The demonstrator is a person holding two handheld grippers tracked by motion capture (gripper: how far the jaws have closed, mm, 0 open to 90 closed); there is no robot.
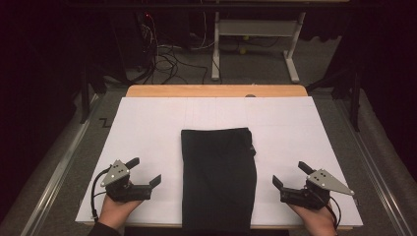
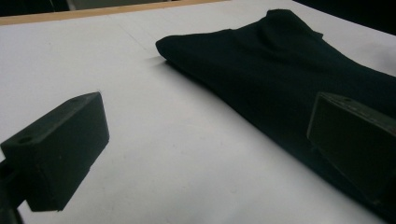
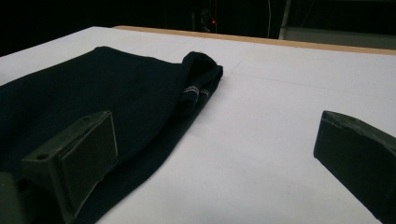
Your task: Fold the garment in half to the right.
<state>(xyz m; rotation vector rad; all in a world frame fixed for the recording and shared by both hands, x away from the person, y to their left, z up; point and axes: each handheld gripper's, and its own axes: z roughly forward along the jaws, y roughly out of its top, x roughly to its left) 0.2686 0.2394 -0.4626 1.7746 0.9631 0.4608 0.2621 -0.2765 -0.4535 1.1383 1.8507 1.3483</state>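
Flanking the folded black garment (image 1: pixel 219 179) — left gripper (image 1: pixel 146 172) and right gripper (image 1: pixel 290 175) both released, empty.

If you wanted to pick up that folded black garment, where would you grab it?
Probably the folded black garment by its long side edges, the left gripper and right gripper each coming in from its own side: it lies flat between them, both with open jaws.

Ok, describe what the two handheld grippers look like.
Both the left gripper and the right gripper are black, blocky units with two thick, squared fingers. Each carries a grey three-cornered plate with small holes on top. A black cable trails from each. A dark sleeve edge shows at the left hand.
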